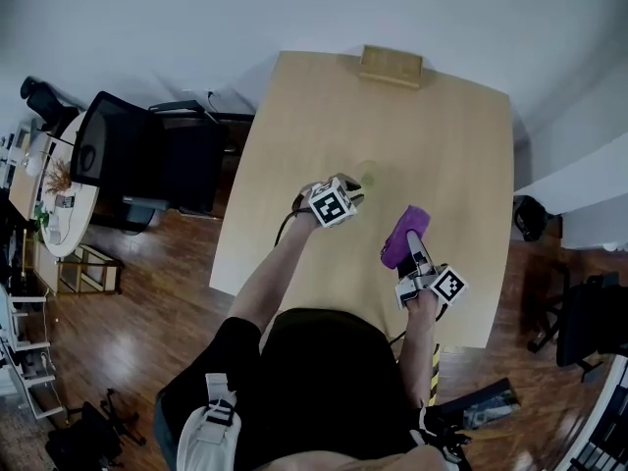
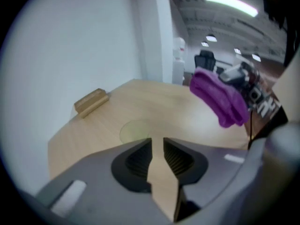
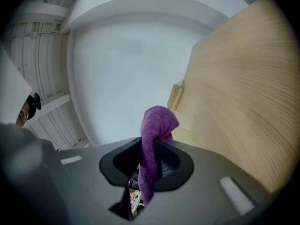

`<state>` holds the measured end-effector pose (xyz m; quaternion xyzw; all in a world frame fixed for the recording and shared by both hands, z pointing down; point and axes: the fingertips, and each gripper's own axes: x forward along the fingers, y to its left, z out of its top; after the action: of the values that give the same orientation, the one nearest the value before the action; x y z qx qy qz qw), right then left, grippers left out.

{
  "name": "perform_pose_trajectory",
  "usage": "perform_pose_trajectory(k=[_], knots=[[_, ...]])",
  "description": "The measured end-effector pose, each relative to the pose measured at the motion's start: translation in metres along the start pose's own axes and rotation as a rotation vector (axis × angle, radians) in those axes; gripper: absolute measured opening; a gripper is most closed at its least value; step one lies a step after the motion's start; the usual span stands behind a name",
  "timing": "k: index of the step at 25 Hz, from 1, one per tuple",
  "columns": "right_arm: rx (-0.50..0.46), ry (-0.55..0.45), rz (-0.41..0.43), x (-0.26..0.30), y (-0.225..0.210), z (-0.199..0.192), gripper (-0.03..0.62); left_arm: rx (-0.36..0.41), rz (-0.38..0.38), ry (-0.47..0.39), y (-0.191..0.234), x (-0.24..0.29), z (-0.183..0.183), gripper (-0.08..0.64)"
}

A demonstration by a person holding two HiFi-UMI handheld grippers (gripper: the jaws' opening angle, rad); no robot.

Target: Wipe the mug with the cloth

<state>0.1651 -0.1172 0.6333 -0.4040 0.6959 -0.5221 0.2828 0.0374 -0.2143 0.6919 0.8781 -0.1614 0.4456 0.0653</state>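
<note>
Left tool [image 2: 157, 144]: released. Jaws stand apart with only bare desk [image 1: 442, 135] showing through the gap; nothing is held.

Right tool [image 3: 152, 146]: clenched on the purple cloth [image 3: 157, 125]. A bunched fold sticks out past the jaw tips and the rest trails back between them.

Mug [image 2: 134, 131]: reads only as a pale green round shape, blurred, so I take it for the mug. It stands on the desk just ahead of the left tool's tips, not between them. No handle can be made out.

Key relation, head view: the mug lies forward and to the left of the cloth, with clear desk between. The left tool is much the nearer and sits just on the person's side of it.

Judgement: the cloth must travel forward-left to reach the mug, and the left tool is placed to steady it.

Beyond: a wooden block [image 1: 391, 65] at the desk's far edge, well apart.
</note>
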Motion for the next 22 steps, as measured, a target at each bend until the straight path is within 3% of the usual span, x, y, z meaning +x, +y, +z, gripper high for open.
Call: perform_pose_trajectory(k=[2,4,8,10,12,15,22], knots=[[-0.029,0.019,-0.077,-0.014,-0.009,0.002,0.061,-0.199,-0.017,-0.157,-0.015,-0.033,0.002,0.103],[-0.013,0.014,-0.001,-0.016,0.004,0.002,0.061,-0.384,-0.063,-0.361,-0.030,-0.066,0.003,0.101],[0.065,-0.017,0.163,-0.019,0.031,0.002,0.061,-0.828,-0.278,-0.978,-0.053,-0.162,0.009,0.083],[0.097,-0.023,0.201,-0.023,0.036,0.001,0.061,-0.961,-0.337,-1.214,-0.062,-0.198,-0.004,0.048],[0.126,-0.035,0.228,-0.027,0.041,-0.001,0.061,-1.048,-0.378,-1.356,-0.073,-0.218,-0.020,0.041],[0.152,-0.058,0.259,-0.036,0.055,-0.014,0.061,-1.132,-0.459,-1.489,-0.090,-0.242,-0.036,0.028],[0.096,-0.113,0.263,-0.070,0.090,-0.042,0.061,-1.098,-0.655,-1.580,-0.117,-0.275,-0.030,0.023]])
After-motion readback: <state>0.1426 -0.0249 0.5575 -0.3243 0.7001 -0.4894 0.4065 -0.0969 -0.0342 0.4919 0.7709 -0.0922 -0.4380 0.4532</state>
